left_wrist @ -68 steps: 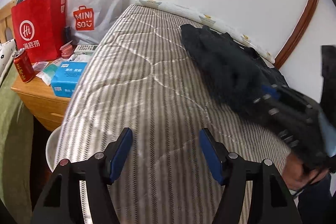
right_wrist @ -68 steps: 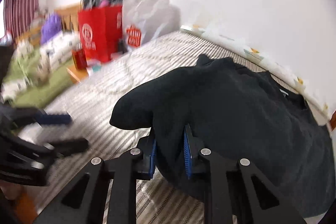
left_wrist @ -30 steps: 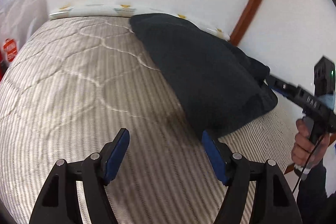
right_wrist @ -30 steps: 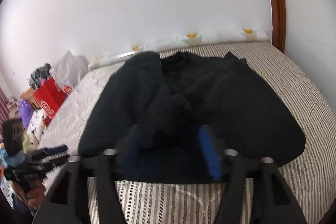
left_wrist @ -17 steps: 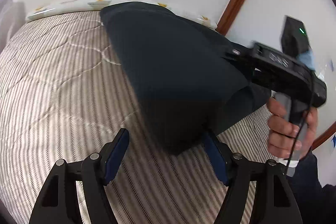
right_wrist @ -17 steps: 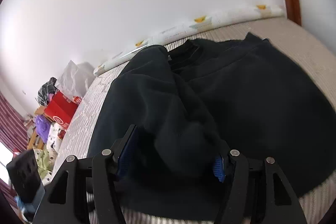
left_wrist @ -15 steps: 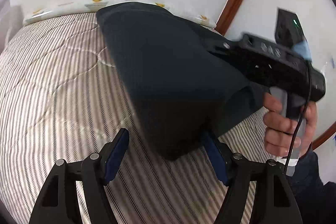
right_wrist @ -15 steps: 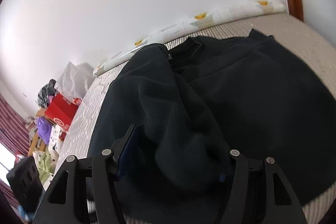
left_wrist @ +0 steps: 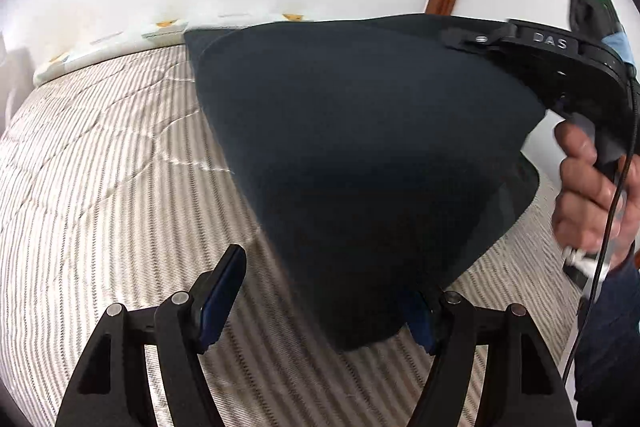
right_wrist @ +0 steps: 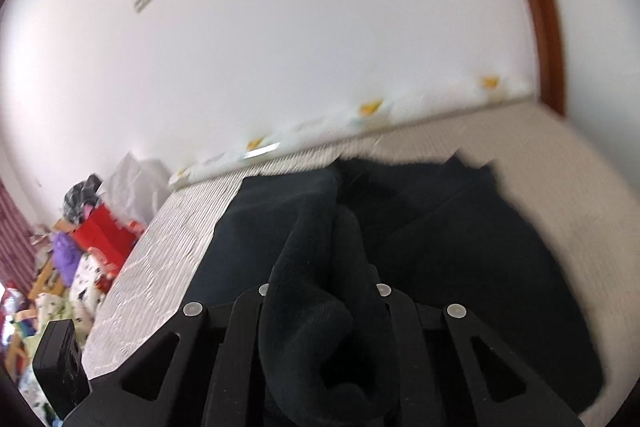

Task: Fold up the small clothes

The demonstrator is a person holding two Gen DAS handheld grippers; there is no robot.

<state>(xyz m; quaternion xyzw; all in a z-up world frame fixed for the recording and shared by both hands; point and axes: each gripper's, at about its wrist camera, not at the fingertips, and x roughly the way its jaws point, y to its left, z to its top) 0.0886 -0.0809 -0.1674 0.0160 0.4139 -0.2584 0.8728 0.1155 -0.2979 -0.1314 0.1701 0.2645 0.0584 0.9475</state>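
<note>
Sweatshirt: a dark navy, fleecy garment is seen partly lifted off the striped mattress; its far portion, collar end included, lies on the bed near the wall (right wrist view).
Right gripper: clenched on a thick bunched fold of the sweatshirt, which fills the gap between the black fingers; the blue pads are hidden by cloth.
Right gripper, as seen from the left wrist: held raised at the upper right by a bare hand, with the fabric draped down from it in a broad sheet.
Left gripper: jaws spread wide and nothing gripped; the hanging lower edge of the sweatshirt dips between them and covers most of the right blue pad.
Surroundings: a white wall and brown wooden door frame are noted behind the bed; a red bag and mixed clutter stand beyond the mattress's left end.
</note>
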